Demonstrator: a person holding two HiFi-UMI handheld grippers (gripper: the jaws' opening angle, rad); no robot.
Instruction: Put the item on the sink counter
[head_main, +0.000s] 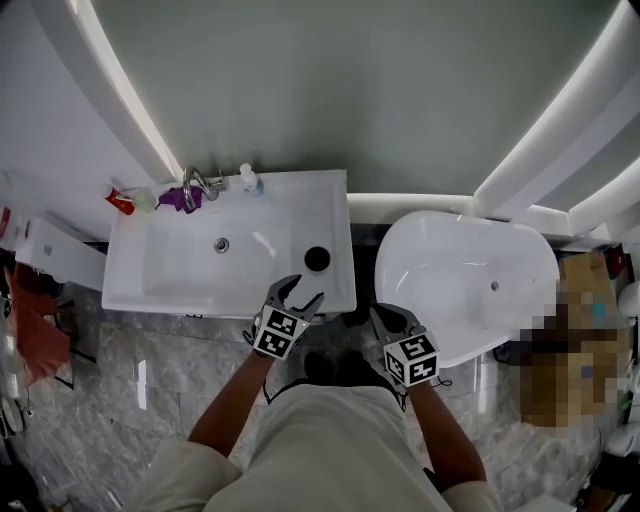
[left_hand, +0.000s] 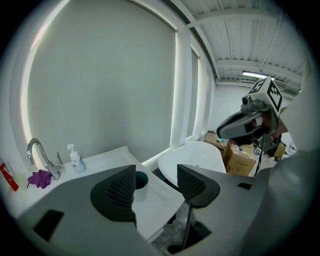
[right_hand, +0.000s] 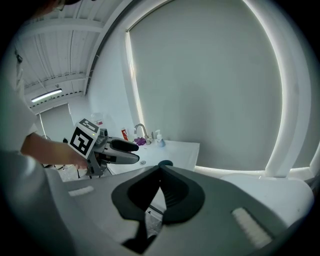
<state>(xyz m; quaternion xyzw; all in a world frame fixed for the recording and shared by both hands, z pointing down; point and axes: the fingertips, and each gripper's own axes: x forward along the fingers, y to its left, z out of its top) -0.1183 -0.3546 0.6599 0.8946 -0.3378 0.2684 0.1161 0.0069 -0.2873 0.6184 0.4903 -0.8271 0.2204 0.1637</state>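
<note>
Just short of the sink counter (head_main: 335, 205), the left gripper (head_main: 303, 293) holds its jaws spread and empty, while the right gripper (head_main: 381, 316) is pressed together on nothing. The dark round item (head_main: 317, 258) sits on the counter beside the basin (head_main: 180, 265), so placing looks done. Next comes backing away without nudging it.

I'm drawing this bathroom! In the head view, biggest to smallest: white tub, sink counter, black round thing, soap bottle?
Largest: sink counter
Next: white tub
Smallest: black round thing and soap bottle, which look about alike, so I won't rank those two.
</note>
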